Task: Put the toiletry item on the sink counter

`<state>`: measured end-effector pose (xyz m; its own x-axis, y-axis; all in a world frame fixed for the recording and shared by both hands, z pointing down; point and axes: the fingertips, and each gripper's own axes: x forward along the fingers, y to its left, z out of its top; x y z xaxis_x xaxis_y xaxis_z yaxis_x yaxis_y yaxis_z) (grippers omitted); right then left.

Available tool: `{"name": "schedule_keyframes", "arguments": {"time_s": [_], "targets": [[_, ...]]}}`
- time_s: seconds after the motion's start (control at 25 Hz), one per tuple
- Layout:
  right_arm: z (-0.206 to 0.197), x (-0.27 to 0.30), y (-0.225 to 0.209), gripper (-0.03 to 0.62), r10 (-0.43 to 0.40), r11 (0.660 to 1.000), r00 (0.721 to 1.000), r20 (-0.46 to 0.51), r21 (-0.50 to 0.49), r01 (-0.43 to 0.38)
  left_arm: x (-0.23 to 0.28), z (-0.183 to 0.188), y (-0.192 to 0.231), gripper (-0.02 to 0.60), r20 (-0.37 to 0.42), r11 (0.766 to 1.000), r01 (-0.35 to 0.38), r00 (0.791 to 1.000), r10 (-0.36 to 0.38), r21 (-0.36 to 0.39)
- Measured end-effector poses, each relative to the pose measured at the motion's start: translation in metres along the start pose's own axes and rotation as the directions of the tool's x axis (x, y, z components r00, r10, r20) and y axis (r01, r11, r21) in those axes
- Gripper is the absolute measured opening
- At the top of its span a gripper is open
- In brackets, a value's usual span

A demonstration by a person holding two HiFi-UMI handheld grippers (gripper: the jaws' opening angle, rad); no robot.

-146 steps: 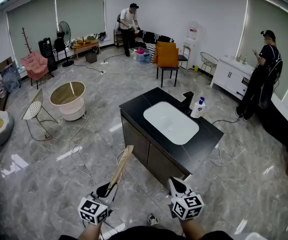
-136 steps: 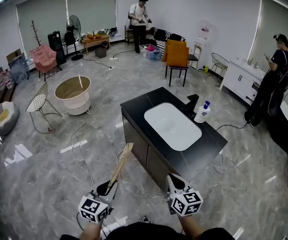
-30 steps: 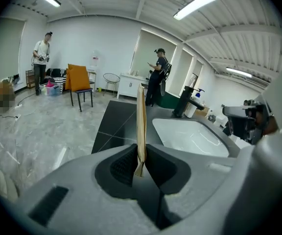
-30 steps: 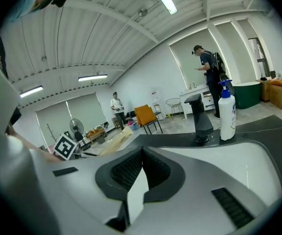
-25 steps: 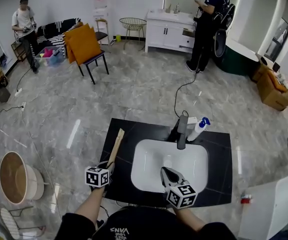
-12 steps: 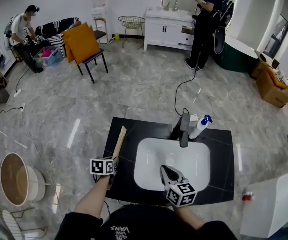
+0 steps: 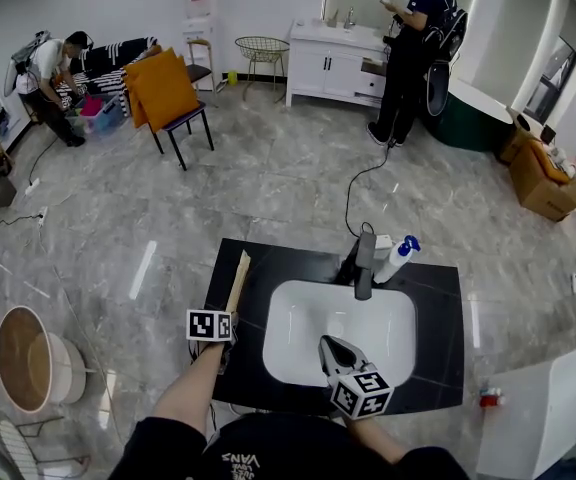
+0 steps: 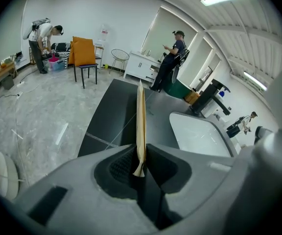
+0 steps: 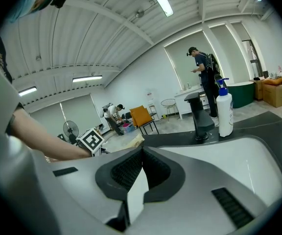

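The toiletry item (image 7: 238,283) is a long, flat tan strip. My left gripper (image 7: 225,320) grips its near end, and the jaws are opening. In the left gripper view the toiletry item (image 8: 141,126) stands on edge between the pads of my left gripper (image 8: 140,168) and points out over the black sink counter (image 8: 116,111). It runs along the left strip of the counter (image 7: 443,328), beside the white basin (image 7: 338,333). I cannot tell whether its far tip touches. My right gripper (image 7: 328,346) hangs over the basin's near edge, shut and empty (image 9: 140,155).
A black faucet (image 7: 364,265) and a white pump bottle (image 7: 396,258) stand behind the basin. One person (image 7: 408,48) stands at a white cabinet at the back, another (image 7: 48,68) bends at far left. An orange chair (image 7: 168,93) and floor cables lie beyond.
My left gripper has moved forward and a little right, carrying the tan item along the counter's left strip. The right gripper has hardly moved.
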<state>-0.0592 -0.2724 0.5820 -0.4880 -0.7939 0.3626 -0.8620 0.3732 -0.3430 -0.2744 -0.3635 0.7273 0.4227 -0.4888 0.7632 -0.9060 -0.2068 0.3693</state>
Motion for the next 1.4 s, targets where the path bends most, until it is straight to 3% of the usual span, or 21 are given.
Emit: {"name": "schedule_keyframes", "arguments": {"time_s": [0.4, 0.64, 0.76, 0.84, 1.08, 1.4], "targets": [[0.004, -0.006, -0.008, 0.0, 0.006, 1.0, 1.0, -0.002, -0.002, -0.006, 0.001, 0.005, 0.003, 0.159, 0.014, 0.998, -0.048, 0.999, 0.048, 0.029], [0.002, -0.009, -0.012, 0.0, 0.026, 1.0, 1.0, -0.009, -0.008, -0.026, 0.003, 0.004, -0.004, 0.243, 0.042, 0.997, -0.069, 0.997, 0.067, 0.032], [0.004, -0.011, -0.013, 0.0, 0.035, 0.999, 0.999, -0.01, -0.012, -0.035, 0.002, 0.005, -0.003, 0.317, 0.064, 0.995, -0.091, 0.994, 0.088, 0.043], [0.005, -0.011, -0.014, 0.0, 0.041, 0.999, 0.999, -0.013, -0.016, -0.041, -0.002, 0.007, -0.002, 0.327, 0.083, 0.994, -0.099, 0.992, 0.095, 0.044], [0.004, -0.012, -0.018, 0.0, 0.064, 0.998, 0.998, -0.021, -0.024, -0.064, -0.014, 0.014, -0.003, 0.316, 0.143, 0.989, -0.135, 0.982, 0.124, 0.068], [0.007, -0.016, -0.016, 0.002, 0.109, 0.993, 0.993, -0.038, -0.047, -0.111, -0.041, 0.024, -0.017, 0.149, 0.25, 0.983, -0.155, 0.96, 0.127, 0.096]]}}
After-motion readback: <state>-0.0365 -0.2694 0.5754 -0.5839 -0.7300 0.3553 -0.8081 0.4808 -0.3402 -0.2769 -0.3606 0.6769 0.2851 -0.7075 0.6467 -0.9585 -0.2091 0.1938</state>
